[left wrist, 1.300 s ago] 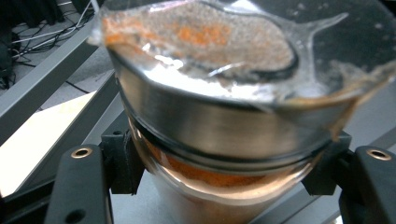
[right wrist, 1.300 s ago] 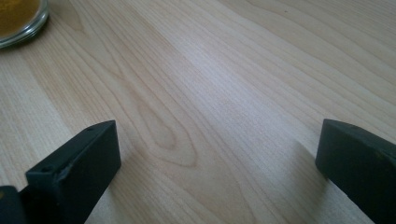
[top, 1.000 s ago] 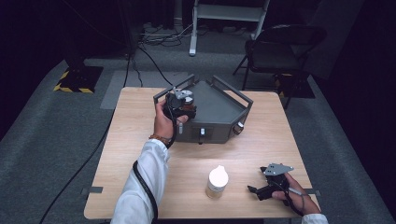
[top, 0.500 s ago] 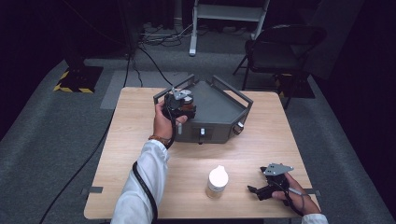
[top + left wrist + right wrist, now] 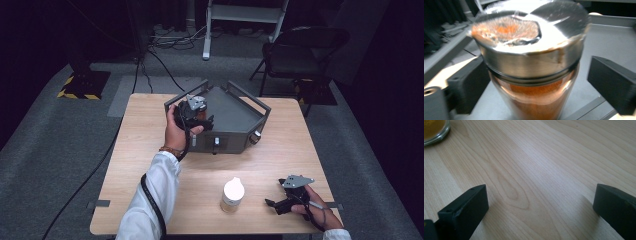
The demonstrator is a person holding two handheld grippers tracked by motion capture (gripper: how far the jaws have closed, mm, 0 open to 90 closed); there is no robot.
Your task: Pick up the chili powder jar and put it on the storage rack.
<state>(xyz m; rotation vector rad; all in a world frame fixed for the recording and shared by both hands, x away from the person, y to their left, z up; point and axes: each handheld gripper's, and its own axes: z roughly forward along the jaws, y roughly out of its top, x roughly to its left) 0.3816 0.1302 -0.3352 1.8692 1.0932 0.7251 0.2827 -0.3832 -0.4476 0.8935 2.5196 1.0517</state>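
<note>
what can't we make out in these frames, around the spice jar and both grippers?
- Spice jar, left gripper view: base cut off by the bottom edge, lid blurred.
- Same jar, high view: hidden behind the left gripper.
- Second jar, right gripper view: cropped by the corner.
- White-capped jar, high view: too small to read.

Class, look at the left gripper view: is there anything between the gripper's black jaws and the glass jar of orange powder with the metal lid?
Nothing visible. The left gripper has just been opening, and the glass jar of orange powder with its metal lid stands between the jaws on the grey metal rack, a clear gap at the right jaw.
</note>
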